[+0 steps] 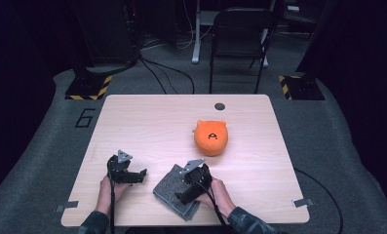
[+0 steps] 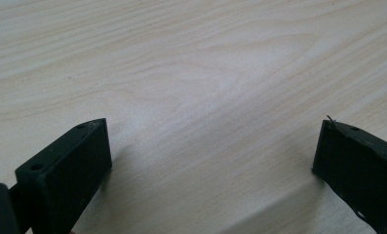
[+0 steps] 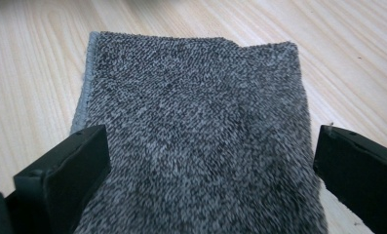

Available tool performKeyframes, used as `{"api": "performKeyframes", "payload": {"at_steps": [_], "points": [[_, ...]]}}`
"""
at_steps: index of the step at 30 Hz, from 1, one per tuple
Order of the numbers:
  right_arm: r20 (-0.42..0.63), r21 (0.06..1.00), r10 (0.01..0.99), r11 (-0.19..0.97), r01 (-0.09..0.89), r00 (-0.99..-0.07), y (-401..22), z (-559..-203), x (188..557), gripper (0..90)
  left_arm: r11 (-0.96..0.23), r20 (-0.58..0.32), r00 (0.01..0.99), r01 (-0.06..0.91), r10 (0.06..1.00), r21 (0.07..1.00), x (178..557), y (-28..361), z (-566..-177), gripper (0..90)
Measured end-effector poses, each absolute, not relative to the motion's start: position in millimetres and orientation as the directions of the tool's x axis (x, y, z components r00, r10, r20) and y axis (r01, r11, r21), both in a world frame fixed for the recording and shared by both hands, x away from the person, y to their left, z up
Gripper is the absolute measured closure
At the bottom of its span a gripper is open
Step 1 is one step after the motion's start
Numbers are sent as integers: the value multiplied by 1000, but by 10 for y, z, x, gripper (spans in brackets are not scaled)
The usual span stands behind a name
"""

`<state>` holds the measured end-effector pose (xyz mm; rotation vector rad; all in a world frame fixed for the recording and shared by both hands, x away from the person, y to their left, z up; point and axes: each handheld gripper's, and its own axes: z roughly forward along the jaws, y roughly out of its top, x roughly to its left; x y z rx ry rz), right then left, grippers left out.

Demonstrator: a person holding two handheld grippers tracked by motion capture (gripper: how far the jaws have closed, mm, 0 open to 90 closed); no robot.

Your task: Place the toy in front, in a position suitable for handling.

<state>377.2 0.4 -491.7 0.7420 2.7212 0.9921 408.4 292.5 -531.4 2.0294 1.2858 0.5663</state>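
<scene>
The right gripper (image 1: 184, 194) is hovering with jaws spread wide over the folded grey cloth (image 1: 174, 191), straddling it without pinching; the left gripper (image 1: 138, 176) is standing released too, jaws apart above the bare table (image 1: 147, 122), just left of the cloth; the cloth is lying flat at the near edge, looking neatly folded, so any lifting or moving is seemingly not yet begun; an orange plush toy (image 1: 211, 137) is sitting well apart.
</scene>
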Motion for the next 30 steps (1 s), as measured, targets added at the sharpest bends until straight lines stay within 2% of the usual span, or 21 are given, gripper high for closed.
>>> {"api": "performKeyframes", "payload": {"at_steps": [9, 11, 15, 22, 23, 24, 25, 26, 27, 28, 30], "points": [[5, 622, 476, 687, 375, -880, 114, -4993, 3806, 0, -299, 11, 423, 620, 906, 726, 4084, 2925, -5314, 4], [-1, 605, 476, 701, 379, -879, 144, -5032, 3812, 27, -298, 10, 424, 620, 906, 726, 4085, 2925, -5315, 4], [-12, 584, 471, 720, 376, -882, 151, -5076, 3813, 131, -299, 11, 424, 619, 906, 726, 4085, 2925, -5315, 4], [-19, 590, 471, 717, 370, -882, 126, -5093, 3810, 226, -300, 12, 425, 619, 905, 726, 4085, 2926, -5315, 4], [-21, 597, 464, 716, 361, -886, 115, -5089, 3803, 279, -300, 11, 425, 619, 905, 726, 4084, 2926, -5314, 4], [-21, 597, 464, 716, 361, -886, 115, -5089, 3803, 279, -300, 11, 425, 619, 905, 726, 4084, 2926, -5314, 4], [-25, 609, 457, 712, 349, -889, 106, -5085, 3797, 361, -299, 11, 424, 620, 905, 726, 4084, 2926, -5314, 5], [-25, 609, 457, 712, 349, -889, 106, -5085, 3797, 361, -299, 11, 424, 620, 905, 726, 4084, 2926, -5314, 5], [-26, 614, 460, 708, 349, -887, 100, -5080, 3792, 432, -300, 11, 425, 619, 905, 726, 4084, 2926, -5315, 5], [-26, 614, 460, 708, 349, -887, 100, -5080, 3792, 432, -300, 11, 424, 619, 905, 726, 4084, 2926, -5315, 5], [-27, 616, 464, 705, 351, -885, 82, -5071, 3801, 516, -299, 11, 424, 619, 906, 726, 4084, 2925, -5315, 5]]}}
